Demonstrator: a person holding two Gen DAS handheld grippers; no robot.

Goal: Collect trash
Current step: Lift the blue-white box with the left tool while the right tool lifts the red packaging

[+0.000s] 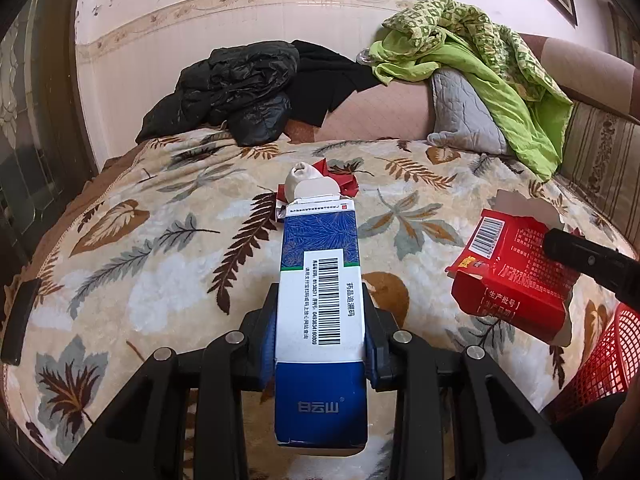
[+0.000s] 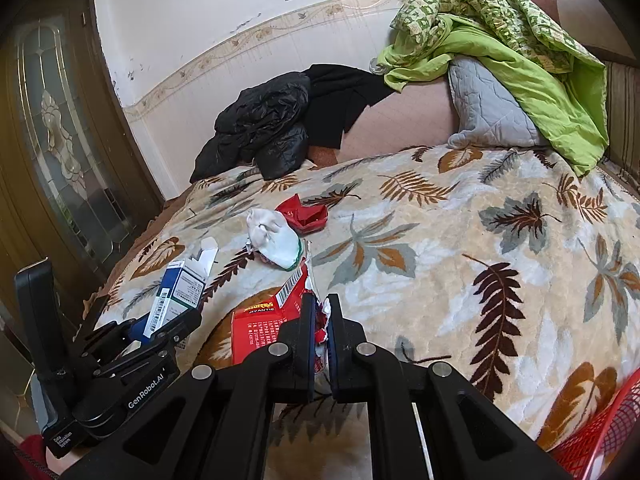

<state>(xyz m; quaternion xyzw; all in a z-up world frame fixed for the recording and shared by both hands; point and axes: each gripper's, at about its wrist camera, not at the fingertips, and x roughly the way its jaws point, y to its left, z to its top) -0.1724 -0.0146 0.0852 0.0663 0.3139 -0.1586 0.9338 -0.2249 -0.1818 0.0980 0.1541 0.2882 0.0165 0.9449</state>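
My left gripper (image 1: 320,320) is shut on a blue and white medicine carton (image 1: 320,276), whose open flap end points away over the leaf-patterned blanket (image 1: 160,264). The right wrist view shows the same carton (image 2: 176,288) in the left gripper (image 2: 160,320) at lower left. My right gripper (image 2: 322,312) is shut on the torn edge of a red cardboard box (image 2: 264,328), which also shows at the right of the left wrist view as the red box (image 1: 516,276). On the blanket beyond lie a crumpled white tissue (image 2: 274,238) and a crumpled red paper (image 2: 304,214).
A red mesh basket (image 2: 600,440) stands at the bed's near right corner. A black jacket (image 2: 264,128), a grey pillow (image 2: 488,112) and a green quilt (image 2: 520,40) are piled at the far side. A glazed wooden door (image 2: 52,140) stands on the left.
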